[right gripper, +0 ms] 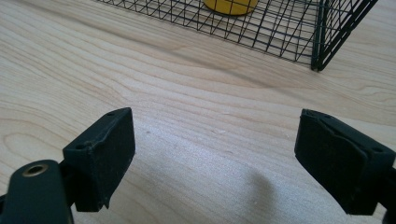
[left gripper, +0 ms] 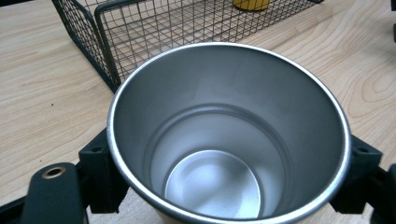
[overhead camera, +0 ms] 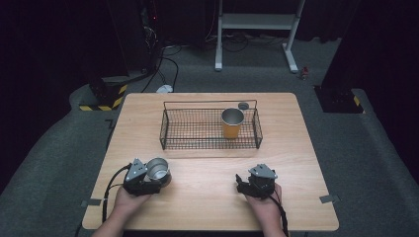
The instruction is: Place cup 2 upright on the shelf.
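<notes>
Our left claw (overhead camera: 154, 178) pinches the upright steel cup (overhead camera: 158, 170), the wire basket (overhead camera: 210, 146) lying just beyond it, while our right claw (overhead camera: 245, 186) rests spread.

Dark room, grey carpet (overhead camera: 44, 163), white metal stand (overhead camera: 257, 22), floor cables (overhead camera: 168, 64).

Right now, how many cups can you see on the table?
2. A bare steel cup stands on the wooden table, clamped by the left gripper; a yellow-sided steel cup stands upright inside the black wire basket.
</notes>
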`<state>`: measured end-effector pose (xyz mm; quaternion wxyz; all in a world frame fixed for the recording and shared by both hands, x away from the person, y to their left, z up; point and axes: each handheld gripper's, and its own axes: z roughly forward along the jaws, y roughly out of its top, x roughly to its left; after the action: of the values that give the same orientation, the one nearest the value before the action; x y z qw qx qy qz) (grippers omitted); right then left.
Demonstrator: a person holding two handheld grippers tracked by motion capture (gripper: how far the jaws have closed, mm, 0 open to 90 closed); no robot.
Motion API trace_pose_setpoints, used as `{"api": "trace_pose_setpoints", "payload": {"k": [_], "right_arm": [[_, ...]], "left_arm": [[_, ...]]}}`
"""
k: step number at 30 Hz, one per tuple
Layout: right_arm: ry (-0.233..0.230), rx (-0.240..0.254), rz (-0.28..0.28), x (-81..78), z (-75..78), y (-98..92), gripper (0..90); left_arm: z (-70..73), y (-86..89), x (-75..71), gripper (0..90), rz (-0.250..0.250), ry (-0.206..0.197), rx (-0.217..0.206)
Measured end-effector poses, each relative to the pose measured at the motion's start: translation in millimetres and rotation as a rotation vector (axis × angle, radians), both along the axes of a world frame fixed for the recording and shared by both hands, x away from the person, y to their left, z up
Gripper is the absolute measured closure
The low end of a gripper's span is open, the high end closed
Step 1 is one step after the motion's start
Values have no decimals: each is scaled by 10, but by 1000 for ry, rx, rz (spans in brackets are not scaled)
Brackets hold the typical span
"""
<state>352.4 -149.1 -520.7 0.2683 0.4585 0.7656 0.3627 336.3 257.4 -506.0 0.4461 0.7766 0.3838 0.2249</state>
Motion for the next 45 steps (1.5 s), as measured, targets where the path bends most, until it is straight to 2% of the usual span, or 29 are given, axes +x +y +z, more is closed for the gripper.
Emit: {"api": "trace_pose_setpoints", "payload": {"k": [9,13,20,24,30,34,39,45], "right_arm": [[9,-3,2,2,-8,-13,135],[26,-4,-5,16,-11,-23,138],[64,-37,-7,41,-23,18,141],[85,-34,-9,59,-28,11,142],[116,-36,-16,75,-35,12,144],[135,-39,-14,84,-41,14,142],[151,-23,-12,96,-43,-1,143],[162,-12,-14,106,-46,-14,142]], "left_arm": [[30,6,-27,186,5,-15,-25],[36,13,-37,186,8,-21,-51],[22,1,-46,187,8,-6,-56],[33,-18,-58,187,3,5,-72],[46,-58,-71,187,5,25,-66],[83,-79,-77,187,5,29,-67],[156,-109,-73,187,10,10,-48],[285,-104,-39,187,32,1,-70]]}}
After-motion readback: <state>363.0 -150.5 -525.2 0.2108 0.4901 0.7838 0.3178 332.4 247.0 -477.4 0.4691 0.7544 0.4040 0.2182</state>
